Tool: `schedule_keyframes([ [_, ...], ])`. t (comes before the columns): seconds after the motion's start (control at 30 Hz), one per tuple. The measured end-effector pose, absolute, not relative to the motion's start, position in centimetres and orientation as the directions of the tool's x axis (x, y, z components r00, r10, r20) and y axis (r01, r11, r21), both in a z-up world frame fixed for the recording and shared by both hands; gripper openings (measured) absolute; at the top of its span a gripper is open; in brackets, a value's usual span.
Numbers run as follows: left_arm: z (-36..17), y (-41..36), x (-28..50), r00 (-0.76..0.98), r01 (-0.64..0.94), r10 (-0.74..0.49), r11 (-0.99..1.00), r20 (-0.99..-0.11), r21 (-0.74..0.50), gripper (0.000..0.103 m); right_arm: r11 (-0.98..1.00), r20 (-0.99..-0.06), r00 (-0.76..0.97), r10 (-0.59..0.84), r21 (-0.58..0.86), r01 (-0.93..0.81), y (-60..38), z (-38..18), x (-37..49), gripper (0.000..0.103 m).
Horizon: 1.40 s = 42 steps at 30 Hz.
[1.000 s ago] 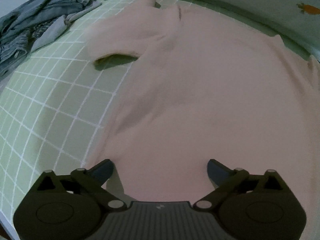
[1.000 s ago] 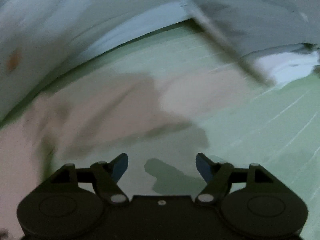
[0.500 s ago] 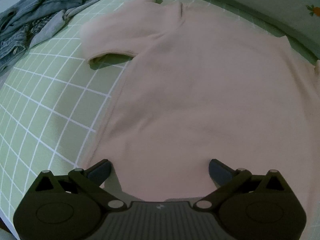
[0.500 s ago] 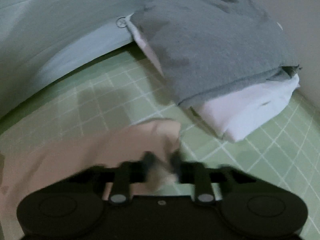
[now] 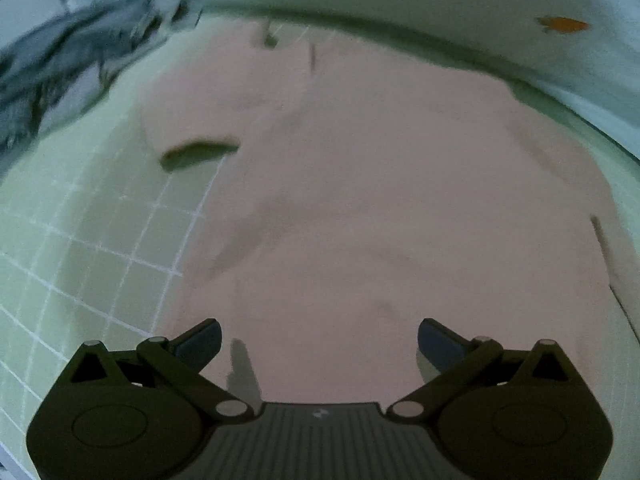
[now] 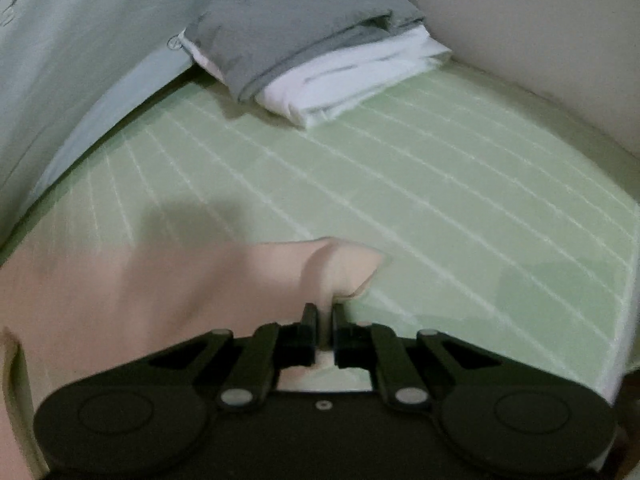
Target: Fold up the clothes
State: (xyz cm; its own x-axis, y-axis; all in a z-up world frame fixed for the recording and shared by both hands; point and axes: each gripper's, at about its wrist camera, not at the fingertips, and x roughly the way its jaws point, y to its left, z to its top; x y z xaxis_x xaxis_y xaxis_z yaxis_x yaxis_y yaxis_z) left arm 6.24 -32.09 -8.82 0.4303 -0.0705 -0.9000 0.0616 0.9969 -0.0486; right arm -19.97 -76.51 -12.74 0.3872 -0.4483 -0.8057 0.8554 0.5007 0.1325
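Pink shirt spread on green grid mat.
Right gripper pinches what looks like its sleeve; left gripper hovers spread.

No text, label, brand or number can be read in either view. A small pale mark on the left hand-held gripper body is too small and blurred to make out.
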Motion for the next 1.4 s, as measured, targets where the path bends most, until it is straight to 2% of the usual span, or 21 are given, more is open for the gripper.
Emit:
schedule_keyframes([
  [0.17, -8.2, -30.9, 3.8, 0.460, 0.081, -0.063, 0.996, -0.886, -0.029, 0.103, 0.539, -0.814, 0.379, -0.440, 0.098, 0.836, -72.7, -12.3, -21.4, 0.009],
  [0.5, -8.7, -27.1, -1.3, 0.466, -0.050, -0.006, 0.998, -0.885, -0.033, 0.103, 0.594, -0.824, 0.394, -0.408, 0.088, 0.800, -70.0, -12.1, -22.3, 0.014],
  [0.53, -8.8, -26.7, -1.8, 0.467, -0.060, -0.003, 0.998, -0.884, -0.035, 0.103, 0.600, -0.826, 0.396, -0.402, 0.089, 0.795, -70.0, -12.0, -22.3, 0.016],
  [0.63, -8.9, -25.5, -3.6, 0.471, -0.080, 0.003, 0.996, -0.882, -0.039, 0.103, 0.647, -0.826, 0.387, -0.409, 0.036, 0.761, -69.1, -12.1, -21.4, 0.038],
  [0.73, -9.0, -23.7, -4.1, 0.475, -0.110, 0.006, 0.993, -0.880, -0.052, 0.103, 0.678, -0.823, 0.361, -0.437, -0.038, 0.734, -67.9, -12.0, -20.2, 0.046],
  [0.8, -8.9, -22.4, -3.7, 0.480, -0.115, 0.012, 0.992, -0.877, -0.049, 0.103, 0.670, -0.821, 0.328, -0.468, -0.087, 0.737, -67.2, -12.0, -19.6, 0.058],
  [0.87, -8.9, -21.1, -3.1, 0.481, -0.110, 0.018, 0.993, -0.877, -0.039, 0.103, 0.646, -0.816, 0.295, -0.497, -0.121, 0.754, -66.5, -11.8, -19.1, 0.083],
  [0.93, -8.6, -19.8, -2.7, 0.492, -0.097, 0.019, 0.995, -0.871, -0.033, 0.103, 0.630, -0.807, 0.288, -0.516, -0.130, 0.766, -65.0, -11.4, -18.7, 0.087],
  [1.03, -8.6, -17.4, -2.0, 0.496, -0.091, 0.015, 0.995, -0.868, -0.034, 0.103, 0.649, -0.792, 0.306, -0.528, -0.144, 0.747, -61.4, -11.0, -17.4, 0.103],
  [1.23, -8.7, -13.4, 1.4, 0.495, -0.117, 0.034, 0.993, -0.868, -0.028, 0.103, 0.750, -0.814, 0.388, -0.431, -0.084, 0.656, -54.7, -11.4, -13.2, 0.103],
  [1.4, -8.7, -10.4, 4.6, 0.498, -0.138, 0.054, 0.990, -0.866, -0.017, 0.103, 0.774, -0.813, 0.411, -0.413, -0.076, 0.628, -51.8, -11.4, -9.5, 0.103],
])
